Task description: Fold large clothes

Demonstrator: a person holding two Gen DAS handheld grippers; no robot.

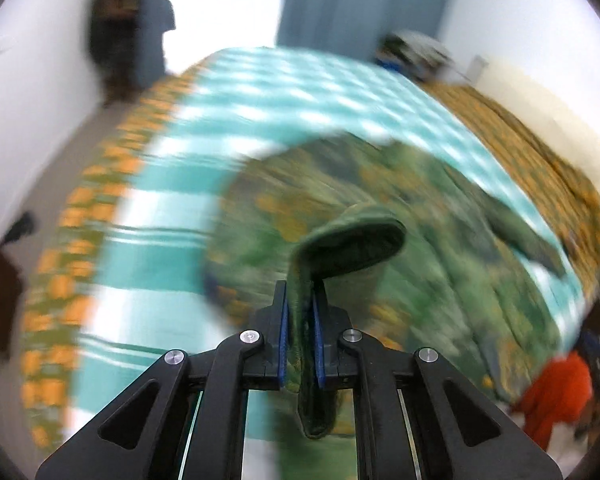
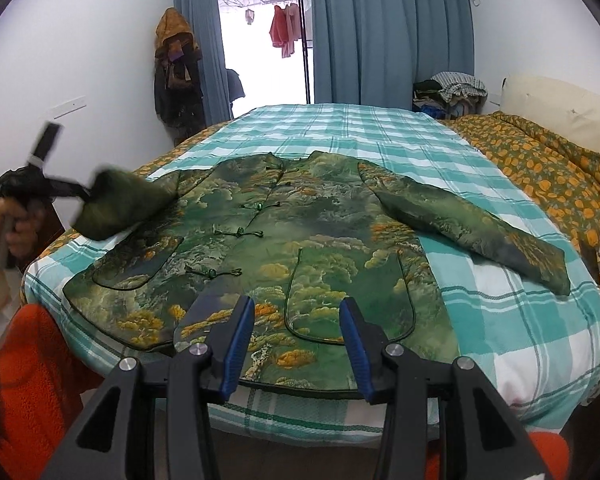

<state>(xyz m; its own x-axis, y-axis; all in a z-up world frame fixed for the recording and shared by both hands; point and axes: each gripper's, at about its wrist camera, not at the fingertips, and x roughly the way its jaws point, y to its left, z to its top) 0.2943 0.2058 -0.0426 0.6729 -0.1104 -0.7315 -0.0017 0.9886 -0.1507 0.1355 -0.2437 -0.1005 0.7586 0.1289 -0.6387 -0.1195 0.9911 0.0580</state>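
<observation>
Clenched on a green sleeve cuff (image 1: 341, 256): left tongs (image 1: 300, 316), blue pads pressed against the fabric from both sides, cuff mouth gaping just past the tips. Much motion blur in that view. Released and spread wide: right tongs (image 2: 296, 334), hovering above the near hem of the jacket (image 2: 268, 248), touching nothing. Spread flat, front up, on the checked teal sheet (image 2: 479, 320) of the bed (image 2: 539, 176), collar toward the far curtains (image 2: 379, 32). Right sleeve (image 2: 471, 228) stretched flat over the sheet. Left sleeve lifted off the bed at the left edge, held by the left tongs in a hand (image 2: 20, 228). Red fleece (image 2: 36, 368) near the bed's front corner.
</observation>
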